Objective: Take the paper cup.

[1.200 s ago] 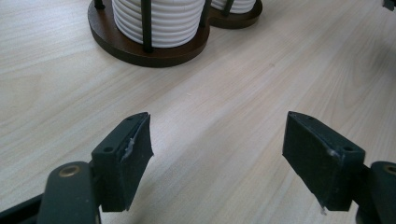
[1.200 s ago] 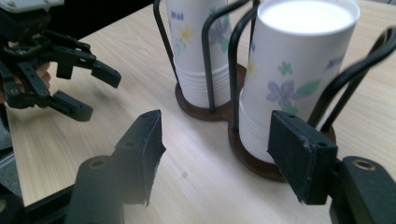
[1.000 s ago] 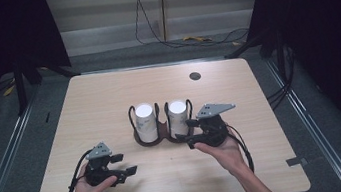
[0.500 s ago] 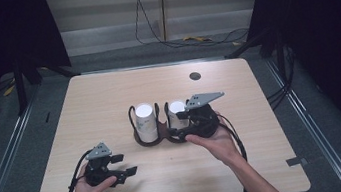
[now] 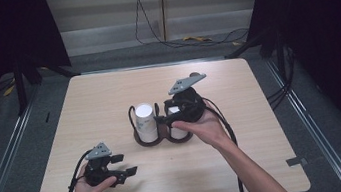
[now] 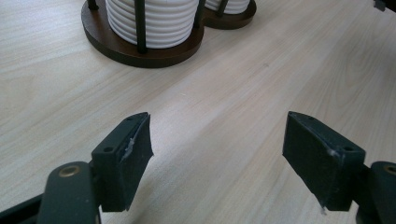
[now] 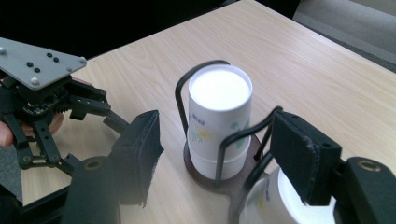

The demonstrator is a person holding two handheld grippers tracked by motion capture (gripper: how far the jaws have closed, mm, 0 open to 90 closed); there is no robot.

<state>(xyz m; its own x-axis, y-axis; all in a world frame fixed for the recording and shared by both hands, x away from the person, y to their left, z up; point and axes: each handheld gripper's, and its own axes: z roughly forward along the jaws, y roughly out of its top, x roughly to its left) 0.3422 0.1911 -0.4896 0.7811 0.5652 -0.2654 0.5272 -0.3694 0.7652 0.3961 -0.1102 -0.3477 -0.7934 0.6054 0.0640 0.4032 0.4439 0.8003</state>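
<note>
In the high view the right claw [image 5: 174, 118] covers most of the right cup stack [image 5: 174, 110], so contact is hard to judge; its jaws, just opened, seem to grip nothing. The dark holder [image 5: 145, 141] at frame centre keeps both stacks inside wire loops; the left cup stack [image 5: 145, 122] stands clear. Lower left, the left claw [image 5: 126, 165] rests part-open on the bench [image 5: 262, 113].

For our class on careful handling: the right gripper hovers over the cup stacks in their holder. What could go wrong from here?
1. The right gripper is open between the two cup stacks; closing here it might catch the holder's wire loop rather than a cup.
2. Lifting the nearer cup stack could drag the holder along, since the left gripper rests apart from it, open, steadying nothing.
</note>
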